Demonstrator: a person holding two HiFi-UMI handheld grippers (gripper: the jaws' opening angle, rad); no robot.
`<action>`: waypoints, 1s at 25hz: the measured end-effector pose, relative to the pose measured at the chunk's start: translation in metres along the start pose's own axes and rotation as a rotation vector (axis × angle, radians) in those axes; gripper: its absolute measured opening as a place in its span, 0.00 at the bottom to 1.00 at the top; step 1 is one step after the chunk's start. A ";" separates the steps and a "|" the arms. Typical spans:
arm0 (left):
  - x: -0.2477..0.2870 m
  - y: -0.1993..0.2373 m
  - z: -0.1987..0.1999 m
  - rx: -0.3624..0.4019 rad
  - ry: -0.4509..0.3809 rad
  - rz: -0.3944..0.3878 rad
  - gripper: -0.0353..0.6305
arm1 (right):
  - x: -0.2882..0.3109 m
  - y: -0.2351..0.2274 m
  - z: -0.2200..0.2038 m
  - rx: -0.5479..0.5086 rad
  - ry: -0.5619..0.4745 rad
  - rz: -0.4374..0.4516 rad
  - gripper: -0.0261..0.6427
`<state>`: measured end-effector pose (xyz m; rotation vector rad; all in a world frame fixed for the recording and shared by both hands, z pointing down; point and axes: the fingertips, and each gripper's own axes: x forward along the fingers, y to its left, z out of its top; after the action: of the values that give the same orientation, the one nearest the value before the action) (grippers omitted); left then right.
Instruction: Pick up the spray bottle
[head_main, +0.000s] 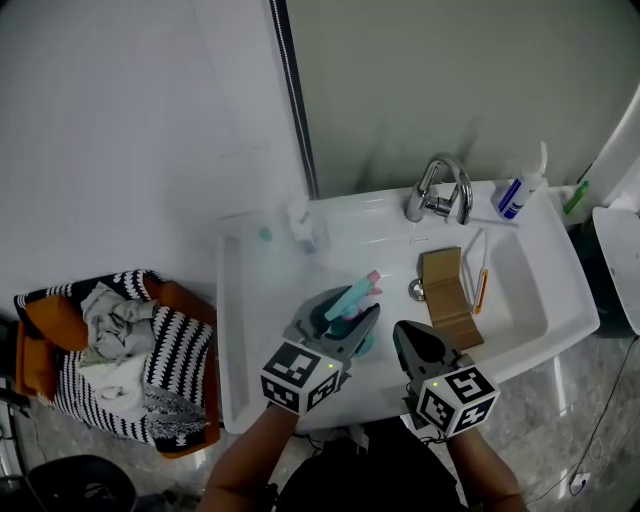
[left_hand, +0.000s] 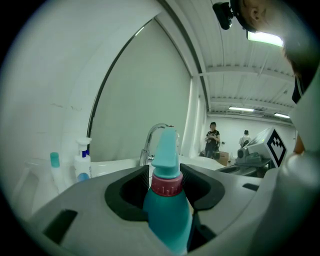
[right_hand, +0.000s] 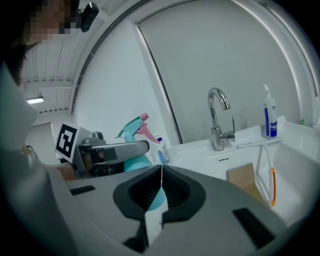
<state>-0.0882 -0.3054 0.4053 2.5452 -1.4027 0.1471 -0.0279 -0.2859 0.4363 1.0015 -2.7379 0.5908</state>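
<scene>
A teal spray bottle (head_main: 349, 298) with a pink collar and pink trigger hangs over the front of the white sink (head_main: 237, 340). My left gripper (head_main: 345, 316) is shut on it, one jaw on each side of its body. In the left gripper view the bottle (left_hand: 167, 210) stands upright between the dark pads, nozzle pointing away. My right gripper (head_main: 405, 336) hovers just right of it, shut with nothing held. In the right gripper view the jaws (right_hand: 161, 169) meet in a thin line, and the bottle (right_hand: 131, 132) and left gripper (right_hand: 114, 150) lie to the left.
A chrome faucet (head_main: 440, 190) stands at the back of the sink, and a white pump bottle (head_main: 519, 193) on the back right corner. A brown cardboard piece (head_main: 447, 296) and an orange-handled brush (head_main: 482, 284) lie in the basin. Small bottles (head_main: 304, 230) stand at the back left. A basket of clothes (head_main: 112, 350) sits on the floor to the left.
</scene>
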 end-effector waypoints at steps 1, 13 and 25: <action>-0.006 -0.003 -0.003 -0.002 0.005 0.001 0.34 | -0.002 0.004 -0.001 -0.001 0.000 0.000 0.05; -0.058 -0.024 -0.029 -0.013 0.031 0.034 0.34 | -0.016 0.046 -0.015 -0.025 0.000 0.013 0.05; -0.101 -0.048 -0.022 -0.026 -0.018 0.045 0.34 | -0.036 0.068 -0.021 -0.053 -0.017 -0.001 0.05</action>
<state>-0.1011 -0.1928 0.3990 2.5011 -1.4588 0.1132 -0.0443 -0.2089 0.4240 1.0006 -2.7522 0.5089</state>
